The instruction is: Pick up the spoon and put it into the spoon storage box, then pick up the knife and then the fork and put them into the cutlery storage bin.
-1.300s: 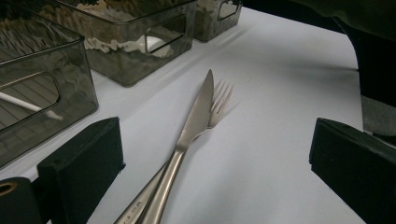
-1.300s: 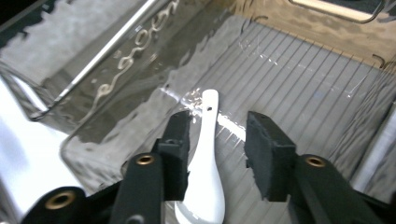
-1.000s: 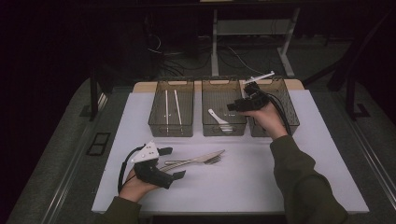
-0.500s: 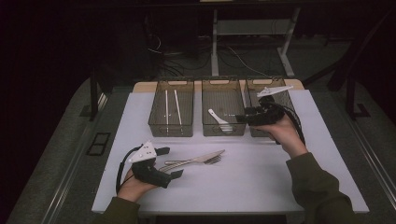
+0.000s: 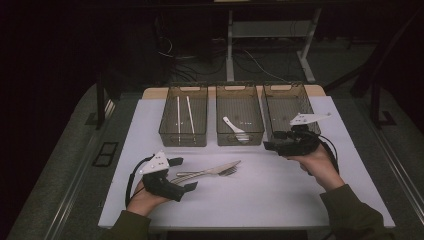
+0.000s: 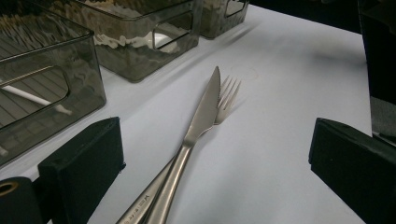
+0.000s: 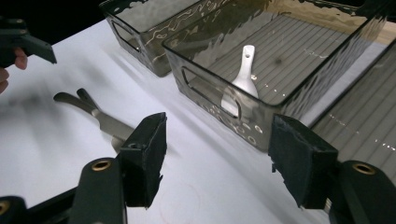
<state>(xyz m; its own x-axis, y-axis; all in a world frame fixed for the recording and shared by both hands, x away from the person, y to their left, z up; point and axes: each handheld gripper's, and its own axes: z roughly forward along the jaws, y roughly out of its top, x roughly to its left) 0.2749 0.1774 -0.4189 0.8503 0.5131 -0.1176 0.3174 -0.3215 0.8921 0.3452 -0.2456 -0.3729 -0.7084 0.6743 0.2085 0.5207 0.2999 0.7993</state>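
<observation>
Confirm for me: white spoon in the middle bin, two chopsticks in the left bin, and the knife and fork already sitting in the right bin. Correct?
Not quite. The knife and fork lie on the white table, in front of the bins beside the left claw, as the high view shows. The spoon is in the middle bin and the two chopsticks are in the left bin.

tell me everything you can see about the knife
The knife looks like polished steel in one piece, with a pointed blade and a slim handle bearing small engraved lettering. It lies flat on the white table cover, partly over a fork, handle toward the open left gripper, whose jaws sit either side without touching.
</observation>
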